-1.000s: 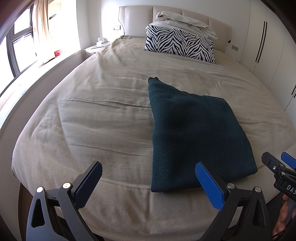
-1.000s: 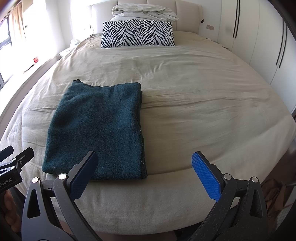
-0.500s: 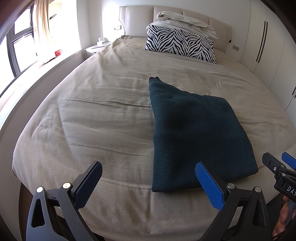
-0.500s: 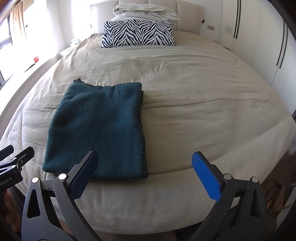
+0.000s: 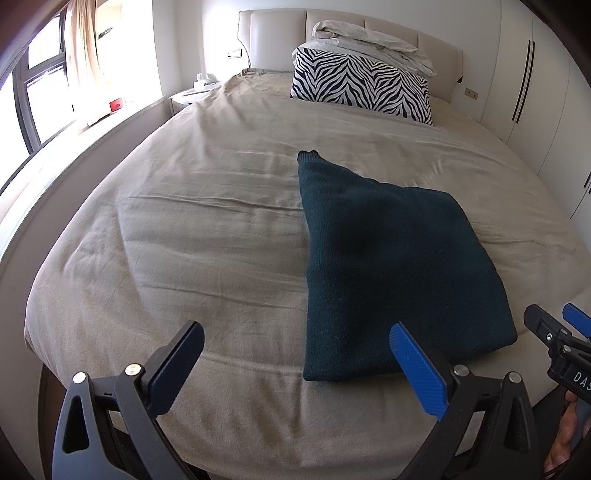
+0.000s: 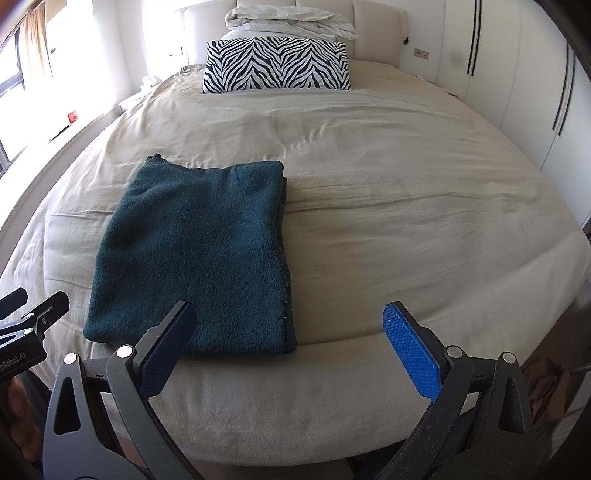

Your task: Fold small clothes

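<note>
A dark teal knit garment (image 5: 384,266) (image 6: 199,258) lies folded into a rectangle on the beige bed (image 5: 207,236) (image 6: 406,229), near its foot edge. One cuff-like corner sticks out at its far left. My left gripper (image 5: 295,365) hovers open just short of the garment's near left corner, holding nothing. My right gripper (image 6: 288,347) is open too, empty, over the bed's foot edge by the garment's near right corner. Each gripper shows at the edge of the other's view.
A zebra-striped pillow (image 5: 360,86) (image 6: 277,66) and a bundled white duvet (image 6: 288,18) rest against the headboard. White wardrobes (image 6: 517,74) line the right wall. A window ledge (image 5: 55,147) and a nightstand (image 5: 188,98) run along the left.
Almost nothing differs; both views drift very slightly, and the garment lies still. Both grippers stay open.
</note>
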A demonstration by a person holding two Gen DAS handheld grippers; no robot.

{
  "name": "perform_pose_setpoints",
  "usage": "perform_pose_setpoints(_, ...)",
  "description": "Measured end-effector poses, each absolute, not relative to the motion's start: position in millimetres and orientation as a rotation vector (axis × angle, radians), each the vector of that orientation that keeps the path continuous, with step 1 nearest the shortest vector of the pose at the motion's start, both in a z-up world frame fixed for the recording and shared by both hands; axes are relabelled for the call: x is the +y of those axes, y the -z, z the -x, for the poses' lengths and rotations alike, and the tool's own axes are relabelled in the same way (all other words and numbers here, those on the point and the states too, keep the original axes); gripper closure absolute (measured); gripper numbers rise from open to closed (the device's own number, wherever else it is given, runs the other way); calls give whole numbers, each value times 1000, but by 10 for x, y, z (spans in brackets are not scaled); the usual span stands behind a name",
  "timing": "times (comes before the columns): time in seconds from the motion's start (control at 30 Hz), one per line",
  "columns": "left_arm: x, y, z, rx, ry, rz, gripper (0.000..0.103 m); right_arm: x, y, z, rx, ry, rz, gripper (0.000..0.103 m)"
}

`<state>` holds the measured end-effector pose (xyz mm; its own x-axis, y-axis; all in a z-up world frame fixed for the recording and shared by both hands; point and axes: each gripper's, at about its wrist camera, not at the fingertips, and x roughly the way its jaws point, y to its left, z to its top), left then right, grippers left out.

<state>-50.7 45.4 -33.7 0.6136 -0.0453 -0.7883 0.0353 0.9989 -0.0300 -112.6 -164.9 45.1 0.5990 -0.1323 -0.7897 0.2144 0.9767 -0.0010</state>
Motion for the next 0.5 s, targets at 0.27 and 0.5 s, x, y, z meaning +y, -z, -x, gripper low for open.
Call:
perform_pose_setpoints(0.27,462,345,511,911,45,12,0,-1636,-439,1133,907,200,-97,0)
perform_pose_setpoints(0.5,454,355,522,900,49,3,0,-1615,-401,1159,912,199,-99,0)
